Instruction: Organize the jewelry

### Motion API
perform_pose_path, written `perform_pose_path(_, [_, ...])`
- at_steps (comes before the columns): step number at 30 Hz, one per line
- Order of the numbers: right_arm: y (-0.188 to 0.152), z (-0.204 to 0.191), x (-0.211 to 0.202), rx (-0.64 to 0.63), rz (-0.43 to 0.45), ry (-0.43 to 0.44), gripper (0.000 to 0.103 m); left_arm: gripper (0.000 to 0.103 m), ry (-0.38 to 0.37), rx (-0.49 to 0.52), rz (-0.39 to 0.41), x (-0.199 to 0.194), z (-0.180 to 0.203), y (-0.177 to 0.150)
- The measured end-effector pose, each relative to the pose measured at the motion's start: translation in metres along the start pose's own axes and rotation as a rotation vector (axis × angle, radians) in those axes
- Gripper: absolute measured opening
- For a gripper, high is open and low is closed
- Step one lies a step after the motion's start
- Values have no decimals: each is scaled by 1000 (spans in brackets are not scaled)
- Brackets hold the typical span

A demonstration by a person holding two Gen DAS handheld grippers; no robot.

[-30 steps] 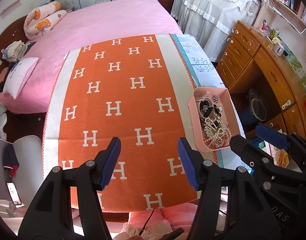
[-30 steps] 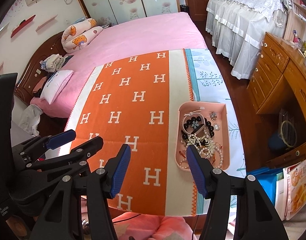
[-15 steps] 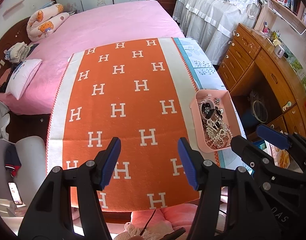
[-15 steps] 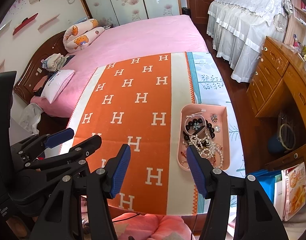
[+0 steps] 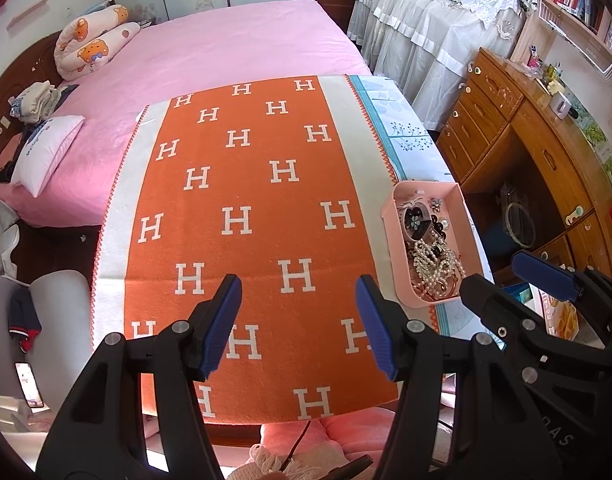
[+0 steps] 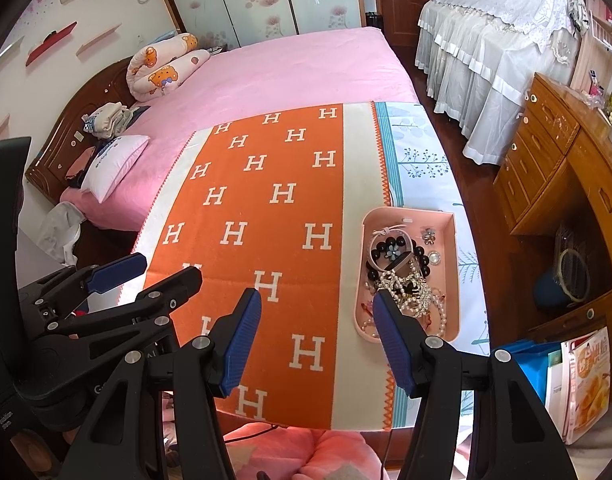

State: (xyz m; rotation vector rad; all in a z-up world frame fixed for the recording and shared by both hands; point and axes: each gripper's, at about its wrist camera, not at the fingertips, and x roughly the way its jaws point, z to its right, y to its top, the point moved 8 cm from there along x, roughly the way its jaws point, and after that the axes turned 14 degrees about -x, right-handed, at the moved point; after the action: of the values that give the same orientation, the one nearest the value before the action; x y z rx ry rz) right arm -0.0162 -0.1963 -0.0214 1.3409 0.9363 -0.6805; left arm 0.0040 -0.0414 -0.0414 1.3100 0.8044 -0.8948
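Note:
A pink tray [image 5: 390, 248] [image 6: 410, 213] sits at the right edge of the table. It holds a tangle of jewelry [image 5: 434, 256] [image 6: 406, 280]: pearl strands, a dark bead bracelet, small brooches. An orange blanket with white H letters [image 5: 245, 220] [image 6: 257, 240] covers the table. My left gripper [image 5: 298, 282] [image 6: 167, 266] hovers open over the blanket's near end, nothing between its blue pads. My right gripper [image 6: 317, 296] [image 5: 492, 270] is open too, above the near end of the tray and to its left, holding nothing.
A pink bed [image 5: 225, 40] with pillows lies beyond the table. A wooden desk with drawers [image 5: 526, 152] stands to the right, with a blue box and a food package [image 6: 586, 376] on the floor by it. A phone [image 5: 27, 384] lies low at the left.
The table and tray have slid slightly down in both views. Both grippers' jaws stand as wide as before, and nothing was picked up.

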Motion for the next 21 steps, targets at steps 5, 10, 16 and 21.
perform_pose_path(5, [1,0,0,-1,0,0,59,56,4,-6,2,1,-1,1])
perform_pose_path(10, [2,0,1,-2,-1,1,59,56,6,-8,3,2,-2,2])
perform_pose_path(16, [3,0,1,-1,0,0,59,56,5,-8,3,2,-1,3])
perform_pose_path(21, [3,1,1,-2,-1,1,59,56,7,-7,5,4,-1,4])
